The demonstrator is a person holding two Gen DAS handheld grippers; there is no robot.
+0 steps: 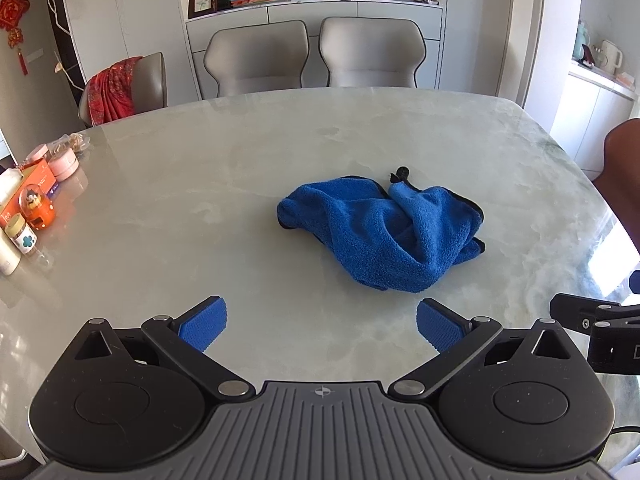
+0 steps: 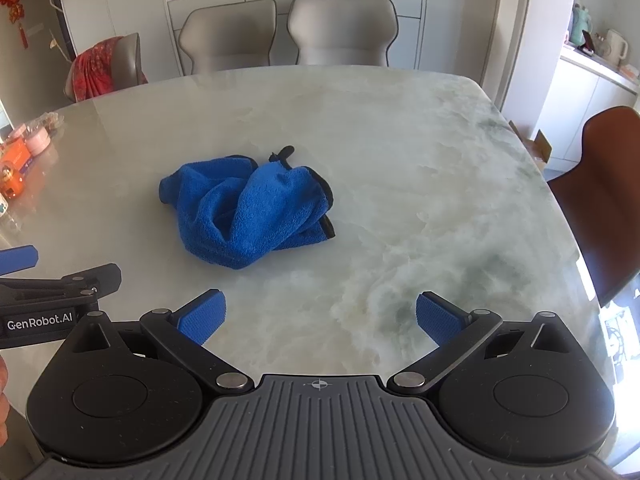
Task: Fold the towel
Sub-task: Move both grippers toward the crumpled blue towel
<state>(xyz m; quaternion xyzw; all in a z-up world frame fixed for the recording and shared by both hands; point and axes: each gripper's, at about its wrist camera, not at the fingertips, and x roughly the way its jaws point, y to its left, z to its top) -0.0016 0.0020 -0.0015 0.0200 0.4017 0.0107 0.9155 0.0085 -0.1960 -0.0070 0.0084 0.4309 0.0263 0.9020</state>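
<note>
— Fingers on the left gripper (image 1: 321, 326): how do they stand?

— Spread wide, blue pads (image 1: 204, 324) facing each other across bare tabletop, nothing between them. The right gripper (image 2: 321, 322) is the same, its pads (image 2: 438, 322) far apart and holding nothing.

— And the towel?

— The towel (image 1: 380, 232) is a blue one with a dark edge, lying crumpled in a heap near the middle of the table (image 1: 160, 208). It is not folded. A small black loop (image 1: 400, 174) sticks out at its far side.

— Is either gripper touching it?

— No. Both hover on the near side of it, apart from the cloth. From the left wrist it lies ahead and a little to the right; from the right wrist the same towel (image 2: 248, 208) lies ahead and to the left.

— Anything else on the table?

— Jars and boxes (image 1: 32, 208) are crowded at the left edge, well apart from the towel. Two pale chairs (image 1: 312, 56) stand at the far side, a chair with a red cloth (image 1: 112, 92) draped over it at the far left, and a brown chair (image 2: 600, 196) at the right.
</note>
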